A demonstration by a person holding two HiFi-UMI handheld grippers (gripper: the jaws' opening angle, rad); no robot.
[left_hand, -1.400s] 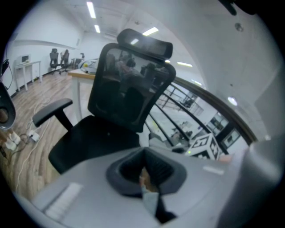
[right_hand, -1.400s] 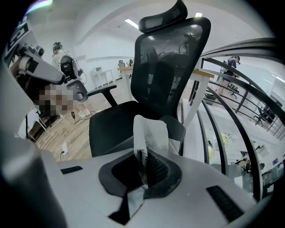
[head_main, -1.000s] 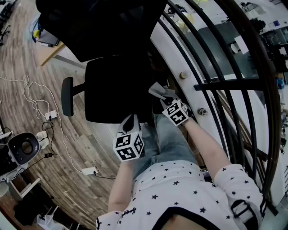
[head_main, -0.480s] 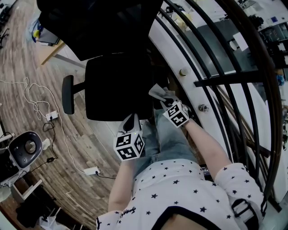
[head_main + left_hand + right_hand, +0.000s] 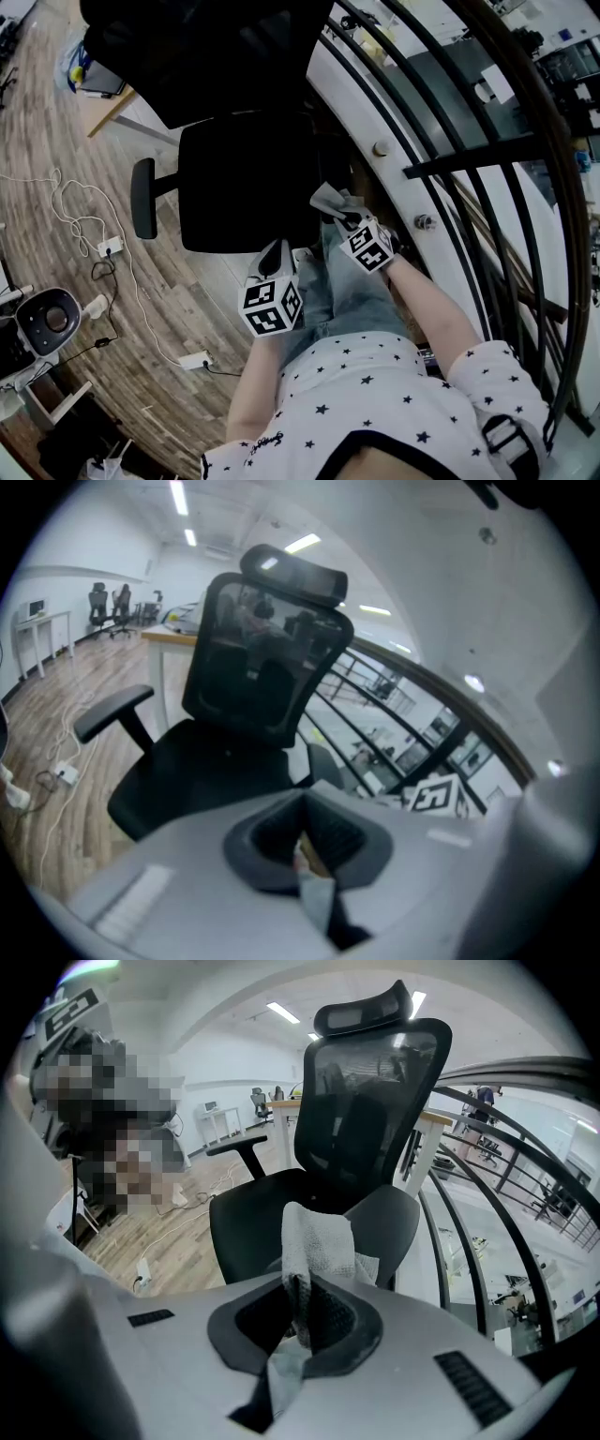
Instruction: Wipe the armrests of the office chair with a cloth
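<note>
Down at the left edge of the head view, white cables (image 5: 75, 211) loop over the wood floor (image 5: 56, 131). Right of them stands the office chair (image 5: 242, 183), its black armrest (image 5: 142, 198) sticking out on the frame's left side of the seat and its mesh backrest (image 5: 206, 47) filling the top centre. Just below the seat, at lower centre, the left gripper (image 5: 273, 251) points up toward the seat's front edge. In the left gripper view its jaws (image 5: 305, 832) look drawn together with nothing held between them, though that view is soft there. Further right, the right gripper (image 5: 347, 216) is clamped on a pale cloth (image 5: 330, 197), which sticks up from the jaws at the seat's right side. In the right gripper view the cloth (image 5: 317, 1246) is pinched in a fold between the closed jaws (image 5: 305, 1321), and the other armrest (image 5: 389, 1218) lies just behind it; whether the two touch cannot be told. At the right of the head view, a dark curved railing (image 5: 450, 164) sweeps from top to bottom
</note>
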